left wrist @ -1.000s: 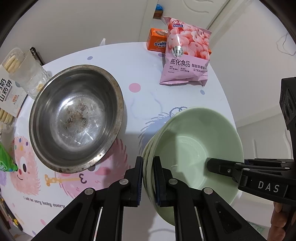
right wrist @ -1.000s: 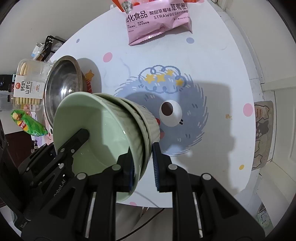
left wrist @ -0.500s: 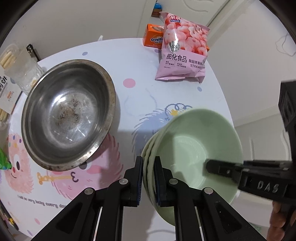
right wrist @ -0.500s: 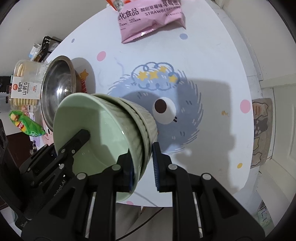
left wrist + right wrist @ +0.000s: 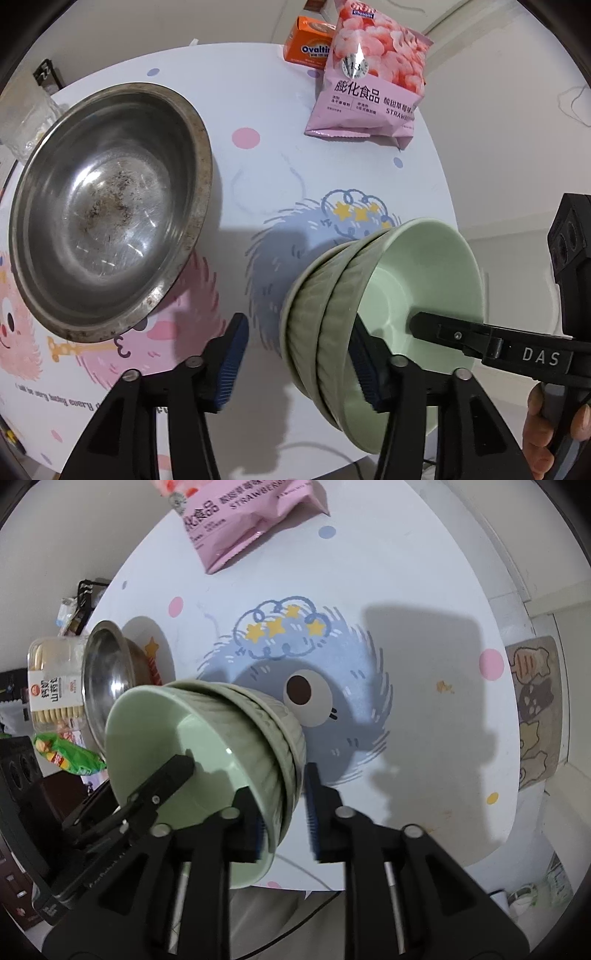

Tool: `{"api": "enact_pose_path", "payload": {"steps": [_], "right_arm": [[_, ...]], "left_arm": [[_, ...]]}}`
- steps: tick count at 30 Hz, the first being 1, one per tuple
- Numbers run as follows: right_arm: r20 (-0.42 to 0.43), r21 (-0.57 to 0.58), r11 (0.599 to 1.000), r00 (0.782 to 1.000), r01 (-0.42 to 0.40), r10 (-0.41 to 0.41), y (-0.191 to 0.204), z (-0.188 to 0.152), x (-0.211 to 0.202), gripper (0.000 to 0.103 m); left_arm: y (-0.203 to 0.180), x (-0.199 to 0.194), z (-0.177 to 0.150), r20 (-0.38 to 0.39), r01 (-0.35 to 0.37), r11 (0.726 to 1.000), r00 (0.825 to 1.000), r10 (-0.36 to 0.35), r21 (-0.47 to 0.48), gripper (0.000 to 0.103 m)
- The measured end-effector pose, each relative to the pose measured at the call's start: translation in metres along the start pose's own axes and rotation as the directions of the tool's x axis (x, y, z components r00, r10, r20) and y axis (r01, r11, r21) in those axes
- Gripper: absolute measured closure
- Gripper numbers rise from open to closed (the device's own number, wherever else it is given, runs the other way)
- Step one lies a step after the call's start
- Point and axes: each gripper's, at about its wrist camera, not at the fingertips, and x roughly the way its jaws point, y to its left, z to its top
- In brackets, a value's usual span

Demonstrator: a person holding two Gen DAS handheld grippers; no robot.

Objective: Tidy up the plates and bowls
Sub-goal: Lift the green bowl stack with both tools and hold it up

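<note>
stack of green bowls (image 5: 373, 314) tilted at lower right over the table (image 5: 258, 92). left gripper (image 5: 299, 362) jaws just spread, rim between, pads clear. right gripper (image 5: 284, 808) jaws also just widened, loosely straddling the opposite rim.

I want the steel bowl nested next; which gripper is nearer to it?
Left. The left gripper sits just beside the steel bowl, open around the green bowls' near rim; the right gripper is beyond them.
</note>
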Motion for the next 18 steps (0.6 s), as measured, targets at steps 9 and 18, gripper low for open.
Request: {"api": "enact_pose_path", "payload": {"steps": [9, 18], "right_arm": [[0.026, 0.048, 0.999, 1.000, -0.009, 0.008, -0.003, 0.002, -0.007, 0.038], [0.022, 0.081, 0.997, 1.000, -0.021, 0.019, -0.002, -0.003, -0.002, 0.038]], "left_arm": [[0.003, 0.012, 0.006, -0.044, 0.035, 0.999, 0.998, -0.037, -0.031, 0.034], [0.003, 0.006, 0.015, -0.078, 0.047, 0.998, 0.996, -0.050, -0.031, 0.077]]}}
